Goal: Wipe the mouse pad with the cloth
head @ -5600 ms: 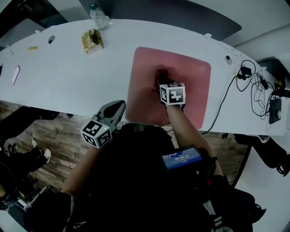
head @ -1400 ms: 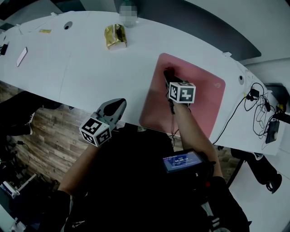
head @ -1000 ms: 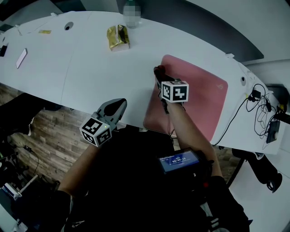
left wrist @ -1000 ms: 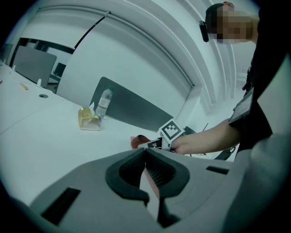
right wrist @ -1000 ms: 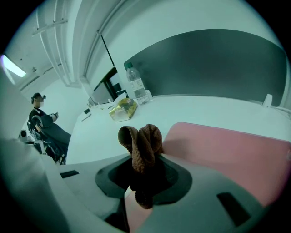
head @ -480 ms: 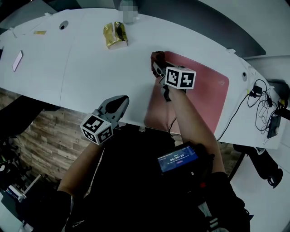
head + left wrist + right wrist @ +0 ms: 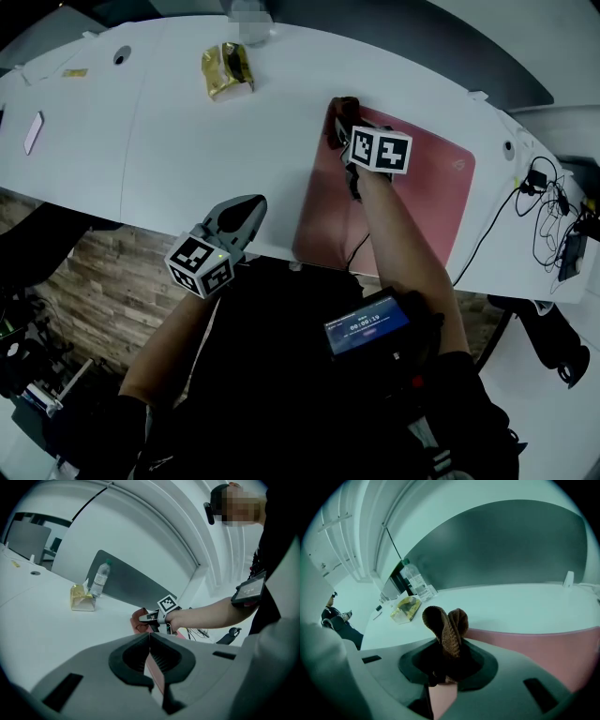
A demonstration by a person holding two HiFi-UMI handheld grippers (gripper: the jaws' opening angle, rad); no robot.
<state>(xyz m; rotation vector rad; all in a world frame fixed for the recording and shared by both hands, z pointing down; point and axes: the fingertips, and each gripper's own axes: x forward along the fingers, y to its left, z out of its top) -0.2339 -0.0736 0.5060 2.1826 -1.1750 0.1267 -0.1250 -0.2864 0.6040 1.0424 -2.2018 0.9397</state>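
At mouse pad [image 7: 427, 192] corner: outstretched right gripper [image 7: 344, 129] pinches cloth [image 7: 446, 626], perhaps lifted.

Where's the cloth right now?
The cloth is clamped in the right tongs at the far left corner of the pink mouse pad, upper middle of the head view.

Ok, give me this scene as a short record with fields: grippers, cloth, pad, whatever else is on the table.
Right gripper: shut on brown cloth
Left gripper: shut, nothing between its jaws
Mouse pad: pink, flat on white table
Cloth position: at pad's far left corner
Also on table: gold snack packet, water bottle
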